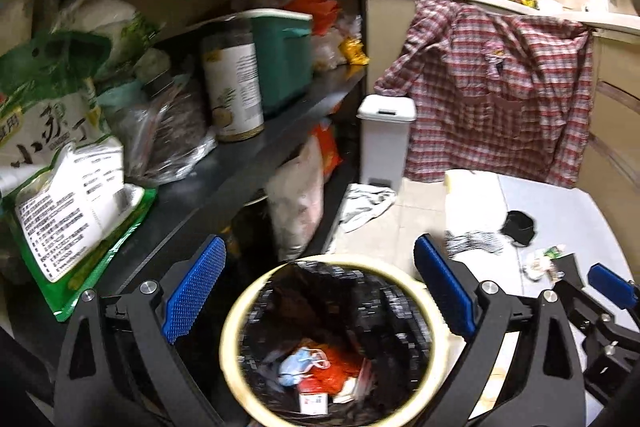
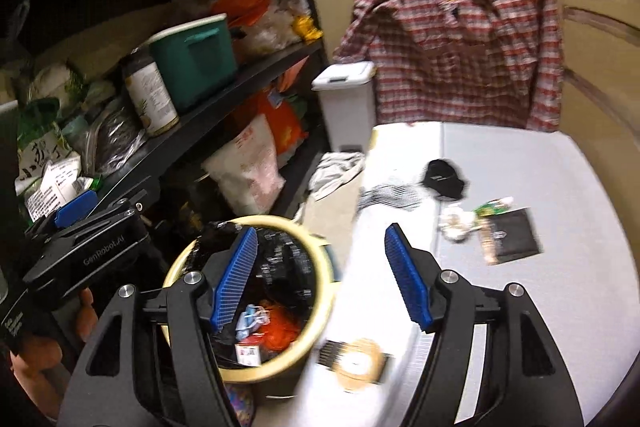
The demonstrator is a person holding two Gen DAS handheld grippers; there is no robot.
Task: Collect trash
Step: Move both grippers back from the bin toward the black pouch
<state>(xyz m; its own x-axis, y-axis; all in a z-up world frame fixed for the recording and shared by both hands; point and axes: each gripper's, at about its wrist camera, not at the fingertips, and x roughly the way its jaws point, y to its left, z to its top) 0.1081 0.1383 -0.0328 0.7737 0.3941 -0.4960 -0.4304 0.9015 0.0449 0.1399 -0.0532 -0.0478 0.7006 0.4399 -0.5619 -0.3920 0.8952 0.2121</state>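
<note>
A cream-rimmed trash bin (image 1: 230,339) with a black liner stands on the floor below my left gripper (image 1: 320,243), which is open and empty. Inside lie a blue face mask (image 1: 298,367), an orange bag (image 1: 336,375) and a small box. My right gripper (image 2: 322,229) is open and empty, over the bin's rim (image 2: 320,291) and the edge of a grey mat (image 2: 520,307). On the mat lie crumpled white paper (image 2: 454,223), a green wrapper (image 2: 494,207), a black packet (image 2: 514,237), a black cloth (image 2: 444,179) and a brown paper piece (image 2: 360,363).
A dark shelf rack (image 1: 240,163) on the left holds food bags, a can (image 1: 234,87) and a green tub (image 1: 286,59). A white pedal bin (image 1: 384,143) stands behind, beside a plaid shirt (image 1: 500,99) hanging from the counter. A rag (image 1: 366,205) lies on the floor tiles.
</note>
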